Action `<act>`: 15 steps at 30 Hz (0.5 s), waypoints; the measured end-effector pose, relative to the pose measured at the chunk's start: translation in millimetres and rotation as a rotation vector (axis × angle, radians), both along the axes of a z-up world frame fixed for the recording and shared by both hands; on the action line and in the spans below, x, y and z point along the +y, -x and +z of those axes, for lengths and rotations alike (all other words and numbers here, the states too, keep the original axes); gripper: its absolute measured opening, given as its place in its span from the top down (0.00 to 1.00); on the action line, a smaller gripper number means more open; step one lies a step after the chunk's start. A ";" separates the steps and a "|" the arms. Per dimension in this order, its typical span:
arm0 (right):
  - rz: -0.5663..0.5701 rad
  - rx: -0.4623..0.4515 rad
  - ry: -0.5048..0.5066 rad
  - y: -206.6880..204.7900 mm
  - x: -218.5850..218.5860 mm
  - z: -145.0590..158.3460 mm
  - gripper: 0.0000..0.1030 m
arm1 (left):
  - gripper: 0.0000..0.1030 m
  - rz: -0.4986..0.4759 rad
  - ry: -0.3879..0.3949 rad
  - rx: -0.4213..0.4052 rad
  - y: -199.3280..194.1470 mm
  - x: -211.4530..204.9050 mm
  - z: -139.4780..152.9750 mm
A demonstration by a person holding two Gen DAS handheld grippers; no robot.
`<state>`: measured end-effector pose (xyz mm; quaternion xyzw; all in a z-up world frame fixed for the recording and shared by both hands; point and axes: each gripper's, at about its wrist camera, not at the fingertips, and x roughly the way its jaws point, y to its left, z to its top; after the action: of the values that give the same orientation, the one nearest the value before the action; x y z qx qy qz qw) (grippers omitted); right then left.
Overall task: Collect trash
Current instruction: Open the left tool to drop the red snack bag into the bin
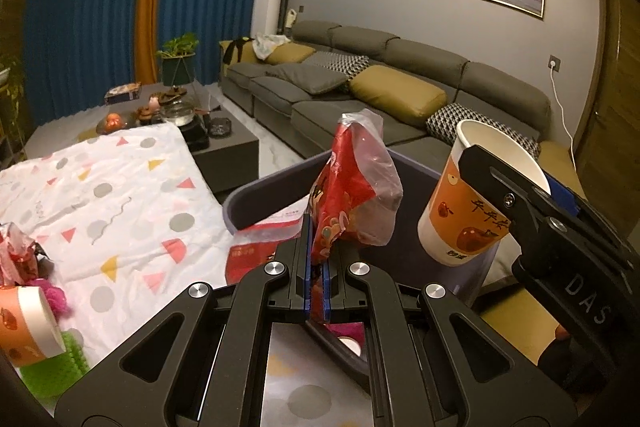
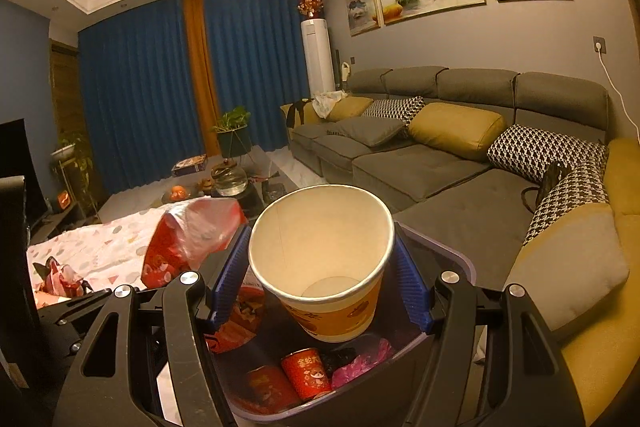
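Observation:
My left gripper (image 1: 318, 279) is shut on a red snack wrapper (image 1: 352, 195) and holds it upright over the purple trash bin (image 1: 256, 191). My right gripper (image 2: 320, 267) is shut on an orange and white paper cup (image 2: 320, 259), held above the bin (image 2: 460, 259). The cup also shows in the left wrist view (image 1: 472, 203), and the wrapper in the right wrist view (image 2: 192, 239). Inside the bin lie two red cans (image 2: 306, 373) and a pink bag (image 2: 360, 359). More trash sits on the patterned cloth: another paper cup (image 1: 28, 327) and crumpled wrappers (image 1: 18, 255).
The patterned cloth (image 1: 120, 187) covers a table at left. A dark coffee table (image 1: 224, 143) with a glass teapot stands behind it. A grey sofa (image 1: 360, 95) with cushions runs along the right. A green brush-like item (image 1: 60, 367) lies at the cloth's near edge.

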<state>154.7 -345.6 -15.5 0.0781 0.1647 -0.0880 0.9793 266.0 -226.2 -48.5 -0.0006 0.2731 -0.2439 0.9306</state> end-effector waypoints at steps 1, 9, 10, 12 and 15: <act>-0.001 0.000 0.001 -0.4 0.0 0.0 0.36 | 0.97 -0.005 -0.001 0.002 -1.5 -0.6 -0.6; -0.015 0.002 -0.008 -4.1 -6.7 -0.2 0.36 | 0.97 -0.066 0.014 0.034 -7.3 -11.7 -9.4; -0.017 0.004 -0.011 -4.9 -7.5 -0.3 0.36 | 0.97 -0.073 0.016 0.040 -8.7 -12.6 -10.5; -0.019 0.005 -0.013 -4.0 -7.6 -1.5 0.36 | 0.97 -0.086 0.022 0.050 -11.0 -13.5 -13.4; -0.020 0.009 -0.016 -6.6 -8.3 -3.0 0.35 | 0.97 -0.124 0.032 0.063 -12.1 -16.6 -18.4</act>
<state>161.3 -353.9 -18.5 0.0869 0.1692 -0.0970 0.9769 278.1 -242.8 -66.9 -0.0063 0.2976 -0.3052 0.9046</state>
